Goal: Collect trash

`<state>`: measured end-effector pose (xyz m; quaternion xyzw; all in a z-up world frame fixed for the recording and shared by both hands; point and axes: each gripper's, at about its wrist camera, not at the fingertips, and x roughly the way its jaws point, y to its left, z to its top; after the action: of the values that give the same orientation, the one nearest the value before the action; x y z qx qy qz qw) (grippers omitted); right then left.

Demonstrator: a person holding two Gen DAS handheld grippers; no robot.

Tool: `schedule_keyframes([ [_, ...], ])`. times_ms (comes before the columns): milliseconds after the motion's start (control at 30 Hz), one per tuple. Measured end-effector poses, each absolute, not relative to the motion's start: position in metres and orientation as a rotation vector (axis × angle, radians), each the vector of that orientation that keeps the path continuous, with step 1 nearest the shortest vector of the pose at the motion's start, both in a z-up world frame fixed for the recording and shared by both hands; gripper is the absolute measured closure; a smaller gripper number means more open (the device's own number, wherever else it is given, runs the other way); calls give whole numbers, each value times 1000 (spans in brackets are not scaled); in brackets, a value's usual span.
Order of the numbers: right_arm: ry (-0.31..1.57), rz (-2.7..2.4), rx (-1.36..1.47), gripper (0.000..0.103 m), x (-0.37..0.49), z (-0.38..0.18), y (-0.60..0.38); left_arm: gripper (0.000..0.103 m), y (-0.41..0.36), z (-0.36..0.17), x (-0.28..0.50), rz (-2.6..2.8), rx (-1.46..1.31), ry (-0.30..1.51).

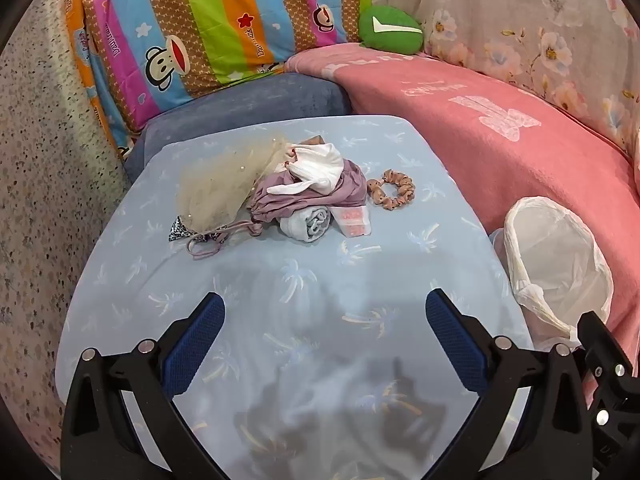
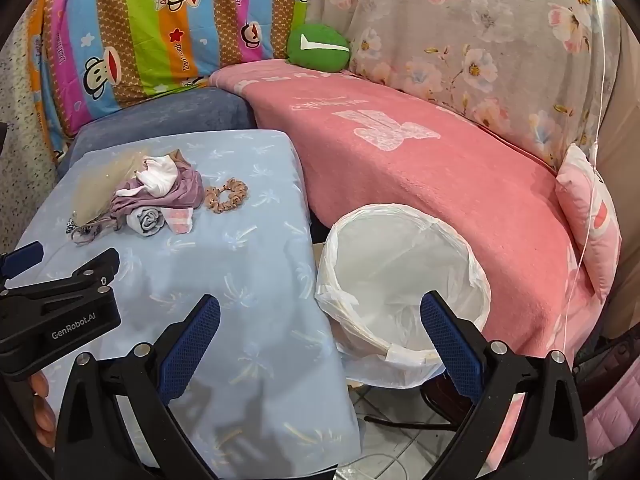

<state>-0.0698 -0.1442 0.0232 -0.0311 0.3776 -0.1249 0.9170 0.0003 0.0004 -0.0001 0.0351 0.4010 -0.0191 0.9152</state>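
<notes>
While both my jaws stand wide with nothing between them, the left gripper [image 1: 326, 336] hangs over the blue bench [image 1: 400, 264] and the right gripper [image 2: 320, 338] over the bench edge and the bin [image 2: 404, 280]. From the left view the pile [image 1: 296, 192] lies at twelve o'clock: white cloth, mauve fabric, a grey roll, beige netting. A scrunchie [image 1: 392, 194] sits just beside it at one o'clock. The white-lined bin stands off the bench at three o'clock, against the pink blanket [image 1: 500, 140].
</notes>
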Motion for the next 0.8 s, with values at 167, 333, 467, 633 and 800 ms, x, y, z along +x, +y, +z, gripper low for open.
schedule_keyframes([
  [167,774,-256,-66,6,-70,24,-144,7,0,0,0,-40,72,820],
  [333,772,-260,-71,6,-72,23,-143,7,-1,-1,2,-37,72,819],
  [467,769,-259,-70,6,-72,23,-143,7,2,2,-3,-38,73,813],
  [633,767,-261,-72,6,-73,26,-144,7,5,4,-3,-37,67,807],
  [800,761,-270,-75,6,-72,30,-137,7,10,5,-3,-40,58,800],
])
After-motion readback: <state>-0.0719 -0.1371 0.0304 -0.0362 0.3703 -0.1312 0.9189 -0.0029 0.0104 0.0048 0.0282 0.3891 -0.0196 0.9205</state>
